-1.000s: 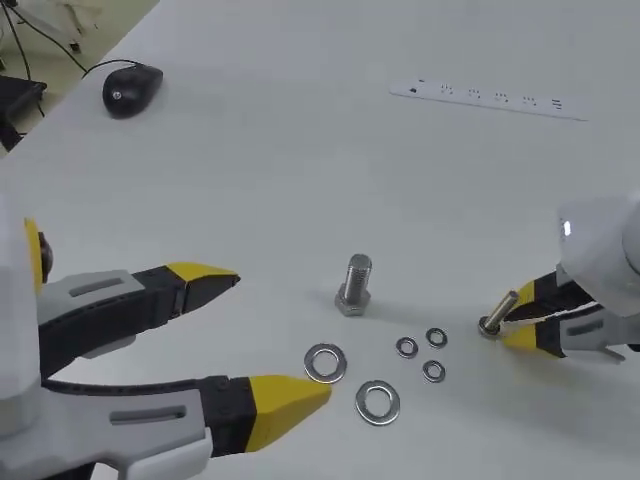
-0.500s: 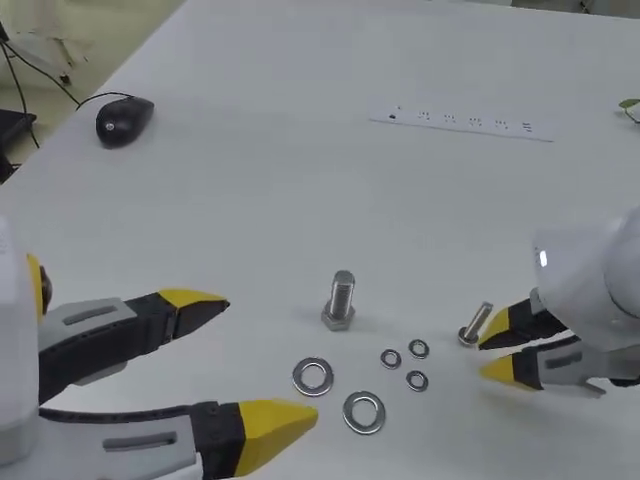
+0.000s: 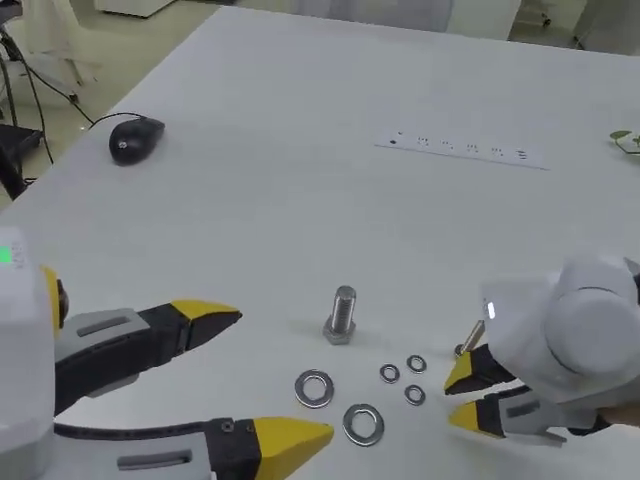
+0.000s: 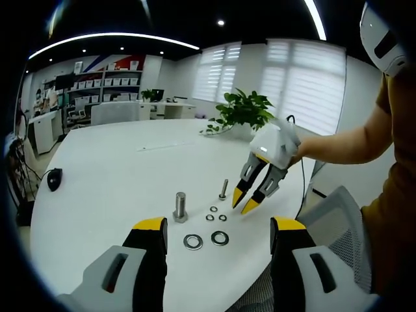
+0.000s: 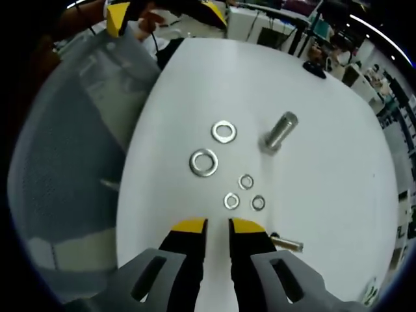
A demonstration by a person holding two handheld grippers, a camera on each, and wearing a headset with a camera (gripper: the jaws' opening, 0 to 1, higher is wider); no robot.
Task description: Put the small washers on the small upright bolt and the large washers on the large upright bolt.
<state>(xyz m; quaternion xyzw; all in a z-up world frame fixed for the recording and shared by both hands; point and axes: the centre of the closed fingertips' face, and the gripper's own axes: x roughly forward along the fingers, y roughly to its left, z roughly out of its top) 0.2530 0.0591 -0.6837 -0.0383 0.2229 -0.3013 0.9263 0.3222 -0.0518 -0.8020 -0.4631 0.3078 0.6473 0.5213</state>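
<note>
The large bolt (image 3: pixel 341 315) (image 4: pixel 180 207) (image 5: pixel 279 132) stands upright on its head on the white table (image 3: pixel 300 200). To its right the small bolt (image 3: pixel 470 338) (image 4: pixel 223 189) (image 5: pixel 286 244) also stands upright, partly hidden behind my right gripper (image 3: pixel 455 396) (image 4: pixel 242 205) (image 5: pixel 216 226). That gripper is open and empty, its tips just in front of the three small washers (image 3: pixel 389 373) (image 4: pixel 213 208) (image 5: pixel 246 181). Two large washers (image 3: pixel 314 389) (image 4: pixel 192 242) (image 5: pixel 203 162) lie flat in front of the large bolt. My left gripper (image 3: pixel 280 375) (image 4: pixel 220 226) hovers wide open to their left, holding nothing.
A black mouse (image 3: pixel 135 137) (image 4: pixel 54 179) lies at the far left and a white power strip (image 3: pixel 460 150) at the back. The table's near edge runs close behind the washers, with a grey chair (image 4: pixel 344 214) beyond it. A potted plant (image 4: pixel 240 110) stands at the far end.
My right gripper was shut on the tilted small bolt; it has opened, left the bolt standing, and drawn back toward the near edge. The head camera has shifted.
</note>
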